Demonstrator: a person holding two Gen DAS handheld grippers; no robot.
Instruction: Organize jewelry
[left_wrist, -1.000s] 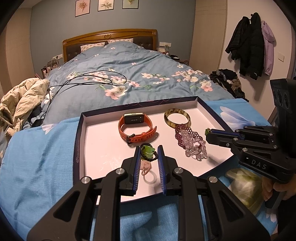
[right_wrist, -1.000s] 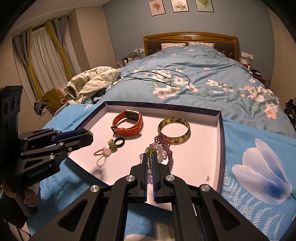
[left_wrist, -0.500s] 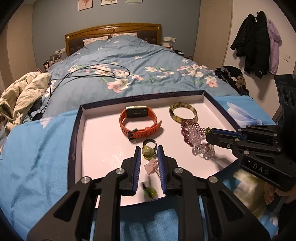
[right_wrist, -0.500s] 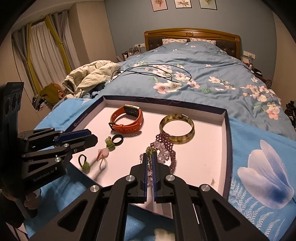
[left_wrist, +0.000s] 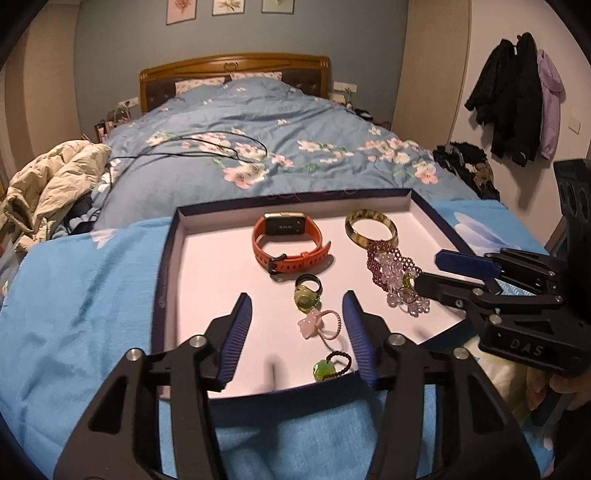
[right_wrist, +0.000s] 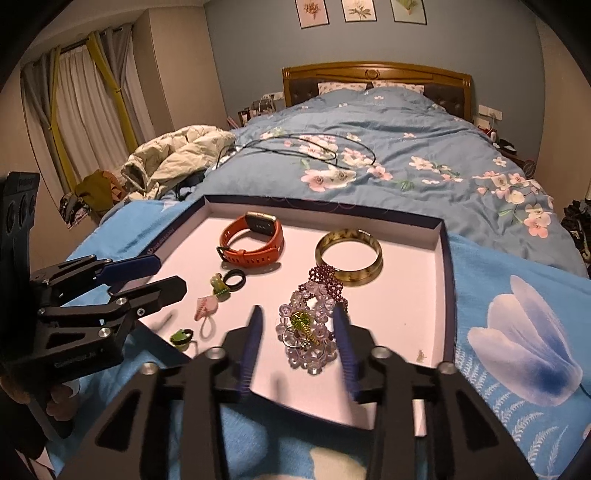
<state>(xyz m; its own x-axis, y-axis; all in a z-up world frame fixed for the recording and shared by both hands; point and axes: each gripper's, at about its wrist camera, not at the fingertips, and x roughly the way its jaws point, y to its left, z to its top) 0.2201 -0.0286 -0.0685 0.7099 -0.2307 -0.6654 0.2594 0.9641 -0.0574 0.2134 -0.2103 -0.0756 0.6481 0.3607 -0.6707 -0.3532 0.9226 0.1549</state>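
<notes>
Nearest, the left gripper (left_wrist: 297, 325) and right gripper (right_wrist: 298, 341) both hang with jaws spread wide, holding nothing, over the near edge of a shallow navy-rimmed tray (left_wrist: 168, 258) on a blue floral blanket (left_wrist: 81, 295). In the tray, near to far: a green hair tie (left_wrist: 328, 366), a pink one (left_wrist: 319, 323), a green-stoned ring (left_wrist: 307, 293), a clear bead bracelet (right_wrist: 306, 338) (between the right gripper's fingers), an orange watch (left_wrist: 288, 245) and a mottled bangle (left_wrist: 371, 227). Beyond lies the bed (left_wrist: 258, 147) with a black cable (left_wrist: 192, 147), then the wooden headboard (left_wrist: 236, 70); coats (left_wrist: 517, 99) hang on the right wall.
</notes>
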